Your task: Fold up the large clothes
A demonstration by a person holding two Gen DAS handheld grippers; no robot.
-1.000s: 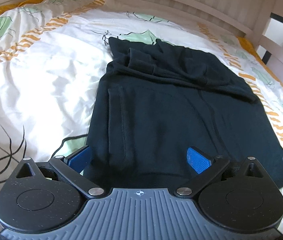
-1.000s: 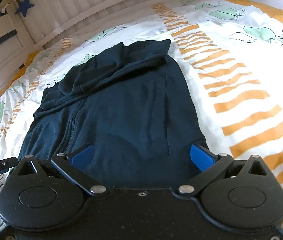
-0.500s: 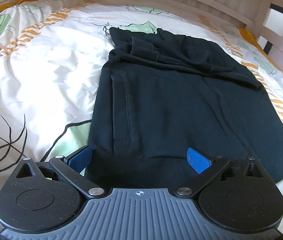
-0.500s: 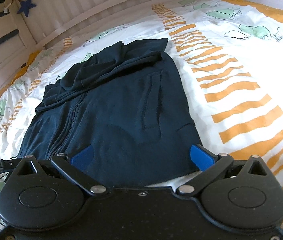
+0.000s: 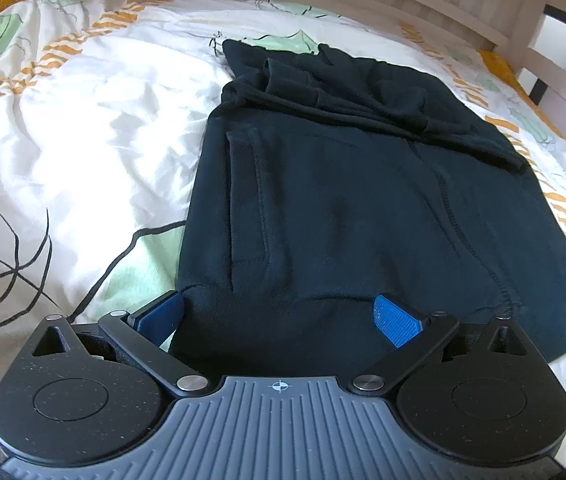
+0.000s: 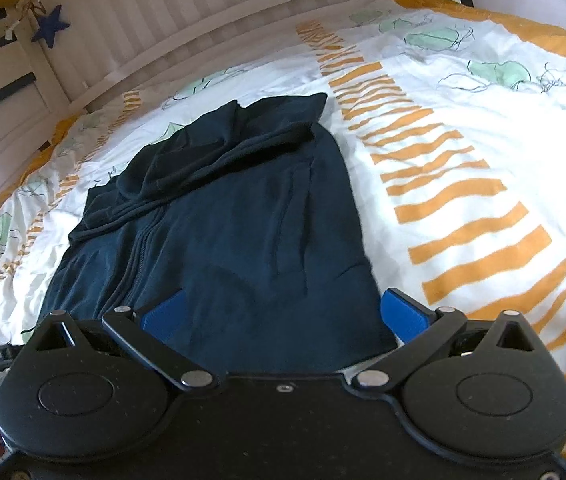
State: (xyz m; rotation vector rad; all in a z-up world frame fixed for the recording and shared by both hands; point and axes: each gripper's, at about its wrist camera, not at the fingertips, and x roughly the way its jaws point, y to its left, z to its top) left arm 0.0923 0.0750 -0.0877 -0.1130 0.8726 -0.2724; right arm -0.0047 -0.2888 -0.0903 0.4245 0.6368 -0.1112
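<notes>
dark navy zip-front fleece hoodie [image 5: 355, 200] lying flat on white patterned duvet [image 5: 83, 128]; left gripper [image 5: 279, 316] and right gripper [image 6: 283, 312] hovering wide open at its near hem, holding nothing.

bed: a wide bed [image 5: 83, 128] with a pale slatted wooden frame [image 6: 171, 28] running along its far side, from 10 to 2 o'clock in both views.
cover: a rumpled white duvet [image 6: 463, 132] printed with orange stripes, pale green leaf shapes and thin black line drawings; an orange border shows along the far edges.
on the cover: a dark navy zip hoodie [image 5: 363, 200] lies flat at the centre, hem toward 6 o'clock, with its hood and sleeves bunched in folds at 12 o'clock.
hoodie details: the zip runs lengthwise; one pocket seam shows on each front panel.
</notes>
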